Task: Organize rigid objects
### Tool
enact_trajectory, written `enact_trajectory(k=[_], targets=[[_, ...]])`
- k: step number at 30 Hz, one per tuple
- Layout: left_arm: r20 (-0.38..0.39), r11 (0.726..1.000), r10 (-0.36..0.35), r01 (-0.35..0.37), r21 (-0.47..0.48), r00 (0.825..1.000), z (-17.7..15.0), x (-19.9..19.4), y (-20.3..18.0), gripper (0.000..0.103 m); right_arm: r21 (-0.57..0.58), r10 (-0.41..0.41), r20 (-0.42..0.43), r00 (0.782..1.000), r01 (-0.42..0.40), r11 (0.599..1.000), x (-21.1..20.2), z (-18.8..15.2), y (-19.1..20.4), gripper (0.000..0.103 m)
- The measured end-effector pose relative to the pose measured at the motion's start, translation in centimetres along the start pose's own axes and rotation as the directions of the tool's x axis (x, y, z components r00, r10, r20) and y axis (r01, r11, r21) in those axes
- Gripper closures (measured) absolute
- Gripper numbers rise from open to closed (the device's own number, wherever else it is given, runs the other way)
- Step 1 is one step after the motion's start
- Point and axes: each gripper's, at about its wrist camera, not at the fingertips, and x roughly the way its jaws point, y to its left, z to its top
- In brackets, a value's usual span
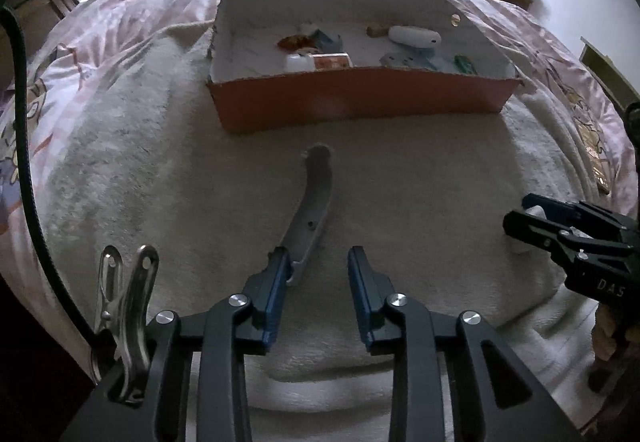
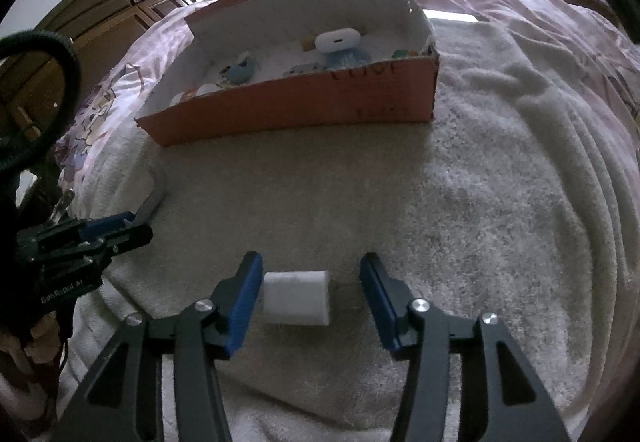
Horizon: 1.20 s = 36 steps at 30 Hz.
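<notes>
White block [image 2: 297,297] only right view.

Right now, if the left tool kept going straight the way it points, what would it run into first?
Most likely the grey curved piece lying on the white blanket, just ahead of the left tool; the orange box lies beyond.

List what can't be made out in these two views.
- Gray handle: near end behind the left claw in the left view.
- White block: left edge behind a finger, contact unclear.
- Box: front wall hides the near contents; the writing is blurred.
</notes>
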Motion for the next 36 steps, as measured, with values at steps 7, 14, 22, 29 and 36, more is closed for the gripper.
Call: enact_trajectory(k=[7, 14, 22, 29, 36], targets=[[0.043, 0.997, -0.045, 0.048, -0.066, 0.998, 0.5, -0.8, 1.7, 0.069, -0.003, 0.008, 0.007, 1.000, -0.008, 1.000, -0.4, -0.3, 0.0, 0.048], [0.100, 0.984, -0.022, 0.039, -0.177, 0.995, 0.7, -1.7, 3.4, 0.045, -0.003, 0.015, 0.007, 1.000, -0.015, 1.000, -0.5, -0.3, 0.1, 0.045], [0.057, 0.988, -0.025, 0.034, -0.153, 0.998, -0.1, -0.1, 3.2, 0.045, -0.006, 0.020, 0.006, 1.000, -0.020, 1.000, -0.6, -0.4, 0.3, 0.044], [0.075, 0.975, 0.215, -0.209, -0.079, 0.974, 0.7, 0.5, 3.9, 0.045, -0.017, 0.014, 0.000, 1.000, -0.014, 1.000, -0.3, -0.2, 0.3, 0.044], [0.086, 0.984, 0.065, -0.050, -0.172, 0.994, 0.8, -0.1, 5.2, 0.045, -0.035, 0.009, 0.007, 1.000, -0.009, 0.999, -0.4, 0.2, 0.7, 0.044]])
